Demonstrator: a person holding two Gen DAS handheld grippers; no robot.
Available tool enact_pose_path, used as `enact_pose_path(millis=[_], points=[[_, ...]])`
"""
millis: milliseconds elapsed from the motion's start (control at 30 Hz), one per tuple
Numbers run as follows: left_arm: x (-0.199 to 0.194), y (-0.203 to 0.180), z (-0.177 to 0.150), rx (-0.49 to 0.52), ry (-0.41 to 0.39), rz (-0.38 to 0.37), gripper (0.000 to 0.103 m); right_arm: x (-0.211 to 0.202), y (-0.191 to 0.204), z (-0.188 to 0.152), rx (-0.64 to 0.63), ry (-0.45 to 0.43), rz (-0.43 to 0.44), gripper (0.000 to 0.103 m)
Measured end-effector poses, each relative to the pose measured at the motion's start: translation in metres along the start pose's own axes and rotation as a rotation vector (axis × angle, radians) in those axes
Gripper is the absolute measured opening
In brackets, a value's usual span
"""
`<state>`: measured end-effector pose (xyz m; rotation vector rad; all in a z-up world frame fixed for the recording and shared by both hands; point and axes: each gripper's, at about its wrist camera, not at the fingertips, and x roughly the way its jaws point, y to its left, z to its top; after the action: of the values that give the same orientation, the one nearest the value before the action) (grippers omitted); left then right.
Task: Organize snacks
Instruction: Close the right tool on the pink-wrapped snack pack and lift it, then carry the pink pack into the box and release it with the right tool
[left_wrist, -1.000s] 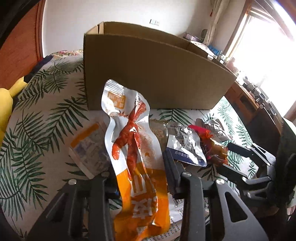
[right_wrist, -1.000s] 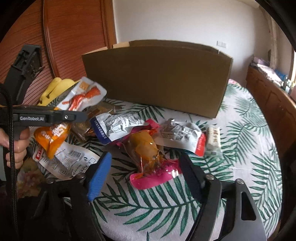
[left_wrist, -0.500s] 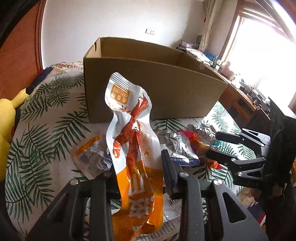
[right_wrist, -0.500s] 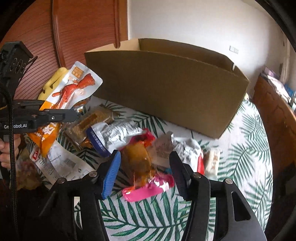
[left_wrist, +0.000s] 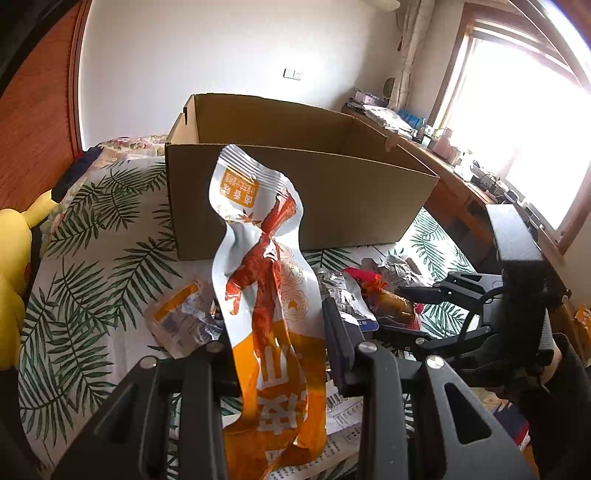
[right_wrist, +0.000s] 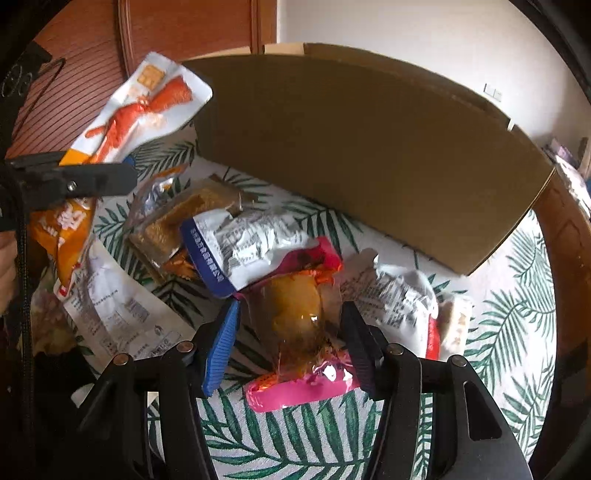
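Note:
A white and orange packet with a red chicken-foot picture (left_wrist: 266, 266) hangs upright in my left gripper (left_wrist: 275, 321), which is shut on its orange lower half above the table. The same packet (right_wrist: 147, 107) shows at the upper left of the right wrist view. My right gripper (right_wrist: 291, 310) is down over a pink-edged clear packet with a yellow-brown piece inside (right_wrist: 299, 391). That packet lies on the leaf-print tablecloth (right_wrist: 295, 443), with the pads against its two sides. Behind stands an open cardboard box (left_wrist: 332, 192); its inside looks empty.
More snacks lie in a heap before the box: a white and blue packet (right_wrist: 251, 243), a brown one (right_wrist: 184, 214), a crumpled white one with a red edge (right_wrist: 399, 299) and a flat white labelled one (right_wrist: 110, 306). A yellow plush toy (left_wrist: 11, 236) sits far left.
My right gripper came in lower over the pink packet and its jaws narrowed onto it. My left gripper rose a little with the chicken-foot packet, so the box's inside now shows.

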<state>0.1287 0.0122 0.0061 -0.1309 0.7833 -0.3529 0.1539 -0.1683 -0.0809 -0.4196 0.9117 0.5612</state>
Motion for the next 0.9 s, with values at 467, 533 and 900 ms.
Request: enact_pose_path(millis=[467,533,900], points=[[0.000,-0.005,-0.003,0.005,-0.010,-0.004,0.031,-0.033,-0.011,-0.025,0.097,-0.092,-0.007,0.039],[-0.001,-0.007,-0.003,0.006,-0.013,-0.006,0.031,-0.039,-0.013,-0.027,0.101,-0.099,-0.012,0.039],[-0.012,-0.014,0.002,0.025,-0.039,-0.014,0.031,-0.065,-0.022,-0.045,0.121,-0.108,-0.047,0.039]])
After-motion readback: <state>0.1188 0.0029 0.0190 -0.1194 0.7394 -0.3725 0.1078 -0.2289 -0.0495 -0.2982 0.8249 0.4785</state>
